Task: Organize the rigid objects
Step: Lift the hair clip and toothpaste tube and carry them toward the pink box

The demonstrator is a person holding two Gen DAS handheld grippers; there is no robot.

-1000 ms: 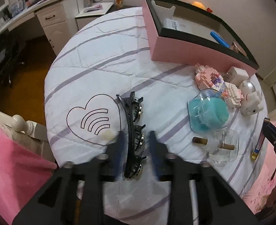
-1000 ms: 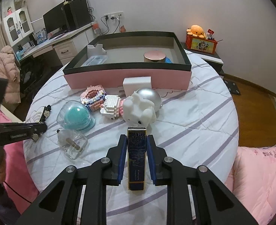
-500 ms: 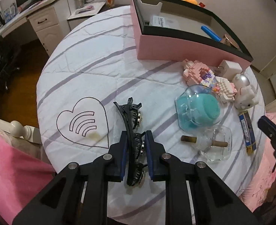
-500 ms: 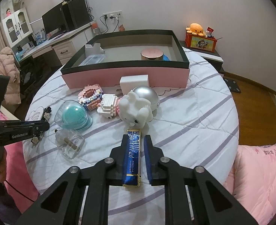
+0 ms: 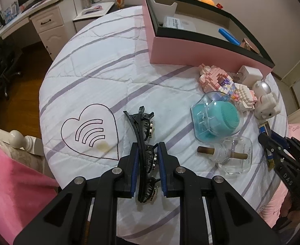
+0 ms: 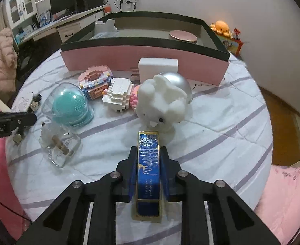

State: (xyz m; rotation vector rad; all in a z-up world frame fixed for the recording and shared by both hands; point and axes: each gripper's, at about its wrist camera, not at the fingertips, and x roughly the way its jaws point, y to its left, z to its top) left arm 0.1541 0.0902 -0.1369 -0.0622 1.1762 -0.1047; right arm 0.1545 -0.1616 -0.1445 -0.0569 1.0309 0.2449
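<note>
My left gripper (image 5: 147, 151) is shut on a black hair clip (image 5: 143, 143) with metal studs, which lies on the white quilted tablecloth. My right gripper (image 6: 148, 153) is shut on a blue box with gold trim (image 6: 148, 163), just in front of a white bunny figure (image 6: 162, 102). The right gripper also shows in the left wrist view (image 5: 270, 140) at the right edge. A pink box with a black rim (image 6: 190, 69) stands at the back of the table; it also shows in the left wrist view (image 5: 190, 51).
Between the grippers lie a clear dome over a teal brush (image 5: 217, 118), a clear glass bottle (image 5: 231, 155), two brick figures (image 6: 109, 85) and a white cube (image 6: 158, 67). The pink box holds a round rose-gold tin (image 6: 182, 35) and a blue pen (image 5: 229, 36).
My left gripper closed around the hair clip. My right gripper stayed shut on the blue box and moved closer to the bunny figure.
</note>
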